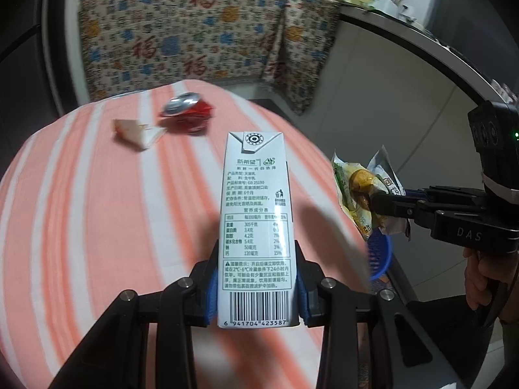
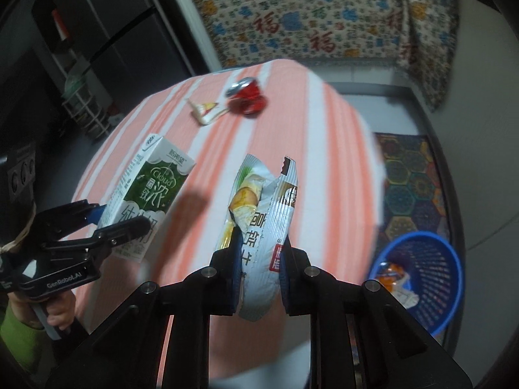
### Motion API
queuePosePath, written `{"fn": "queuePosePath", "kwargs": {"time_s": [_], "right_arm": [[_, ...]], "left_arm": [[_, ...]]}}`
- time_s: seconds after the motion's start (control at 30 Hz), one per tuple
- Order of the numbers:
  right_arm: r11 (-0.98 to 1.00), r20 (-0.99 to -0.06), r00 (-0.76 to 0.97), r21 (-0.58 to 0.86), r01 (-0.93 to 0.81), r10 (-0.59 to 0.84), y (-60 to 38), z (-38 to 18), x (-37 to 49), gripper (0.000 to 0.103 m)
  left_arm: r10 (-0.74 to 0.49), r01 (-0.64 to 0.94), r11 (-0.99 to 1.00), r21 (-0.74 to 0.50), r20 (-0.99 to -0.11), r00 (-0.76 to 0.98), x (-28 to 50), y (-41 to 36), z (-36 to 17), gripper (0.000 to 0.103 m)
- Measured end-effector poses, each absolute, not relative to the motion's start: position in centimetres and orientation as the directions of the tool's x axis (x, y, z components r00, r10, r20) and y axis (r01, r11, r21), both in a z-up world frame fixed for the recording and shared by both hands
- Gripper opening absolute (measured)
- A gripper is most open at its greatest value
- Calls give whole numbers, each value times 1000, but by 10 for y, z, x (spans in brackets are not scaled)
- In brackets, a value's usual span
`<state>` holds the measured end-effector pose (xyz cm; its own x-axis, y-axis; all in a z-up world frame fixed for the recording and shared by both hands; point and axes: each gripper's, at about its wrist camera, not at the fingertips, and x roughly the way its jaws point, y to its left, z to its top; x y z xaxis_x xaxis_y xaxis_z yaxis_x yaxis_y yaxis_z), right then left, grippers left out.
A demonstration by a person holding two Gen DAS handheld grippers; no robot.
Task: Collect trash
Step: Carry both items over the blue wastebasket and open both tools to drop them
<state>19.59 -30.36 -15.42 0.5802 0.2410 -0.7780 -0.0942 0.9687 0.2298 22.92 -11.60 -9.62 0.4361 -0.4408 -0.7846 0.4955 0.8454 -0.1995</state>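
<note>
Worktop cloth: salmon-pink and white stripes. Milk carton: pale grey-white with black print; dark green front panel. Snack wrapper: silver, yellow, brown. Crushed can: red, silver top. Basket: blue mesh. Tongs' pads: blue. Hanging cloth: cream, blue and yellow florals, red characters.

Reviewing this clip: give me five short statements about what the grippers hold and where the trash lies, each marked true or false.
1. The left gripper is clamped on a milk carton. True.
2. The right gripper is empty. False: it is shut on a snack wrapper.
3. A crushed red can lies on the striped tablecloth. True.
4. The blue basket stands on the table. False: it sits on the floor beside it.
5. The basket is empty. False: some trash already lies inside.
</note>
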Motion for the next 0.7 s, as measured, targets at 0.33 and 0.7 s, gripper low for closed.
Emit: {"fn": "queuePosePath", "kwargs": {"time_s": [0.33,0.7], "right_arm": [[977,-807,582,189,94,100,-416,-161,154,18],[958,-818,575,182,221,22,-482,-182,134,19]], "left_arm": [[-540,610,748,-263,-775,328,214,-232,-101,37],[-561,666,693,-278,-788,254,204,-322,-126,37]]}}
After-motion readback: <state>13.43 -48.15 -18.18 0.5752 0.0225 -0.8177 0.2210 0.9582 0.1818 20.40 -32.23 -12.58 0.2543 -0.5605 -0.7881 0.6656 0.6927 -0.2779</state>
